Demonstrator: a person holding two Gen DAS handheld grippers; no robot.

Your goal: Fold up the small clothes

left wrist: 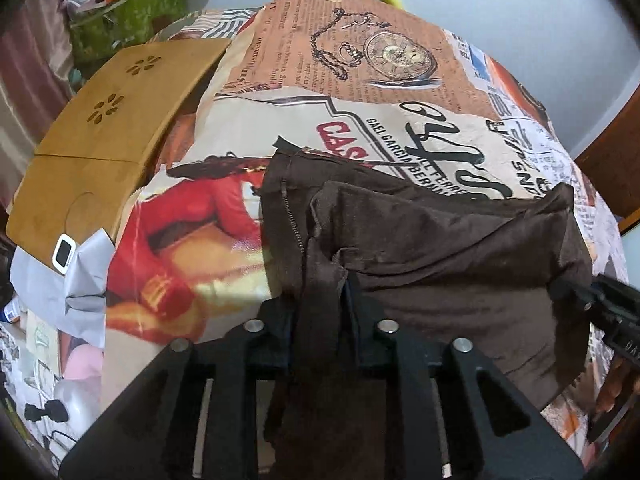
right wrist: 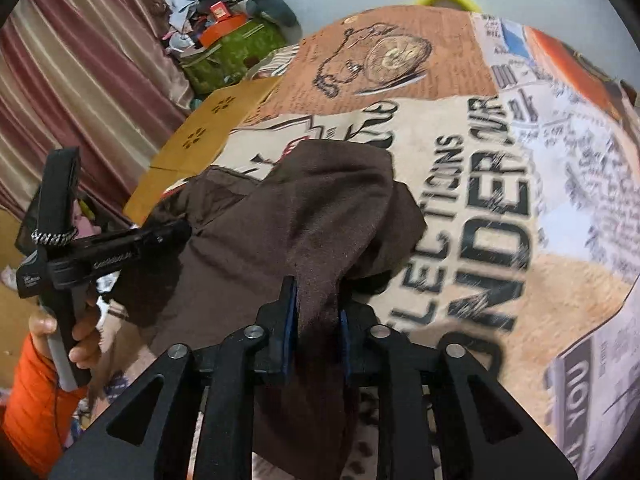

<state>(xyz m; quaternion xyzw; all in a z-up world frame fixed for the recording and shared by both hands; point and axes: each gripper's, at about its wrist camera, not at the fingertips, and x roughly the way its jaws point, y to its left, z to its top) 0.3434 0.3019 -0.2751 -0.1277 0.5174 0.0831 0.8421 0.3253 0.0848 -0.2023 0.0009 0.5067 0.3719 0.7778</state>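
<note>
My left claw (left wrist: 320, 312) is matte black, with angular arms cut through by triangular holes and four round silver pins at the joints. My right claw (right wrist: 316, 320) matches it, with blue pads on its fingers (right wrist: 289, 320). I wear an orange sleeve (right wrist: 32, 404).

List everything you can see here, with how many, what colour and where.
garment: one, dark brown, lying rumpled on the bedcover, a fold in each gripper
bedcover: one, newspaper and poster print in tan, cream and red, spread under the garment
wooden board: one, yellow-brown with flower-shaped cutouts, at the bedcover's left edge
green box: one, green, heaped with clutter, at the back by the curtain
curtain: one, dusky pink, left background
left gripper: one, black, cloth between its fingers
right gripper: one, black with blue pads, cloth between its fingers
hand: one, orange sleeve, holding the left gripper's handle
</note>
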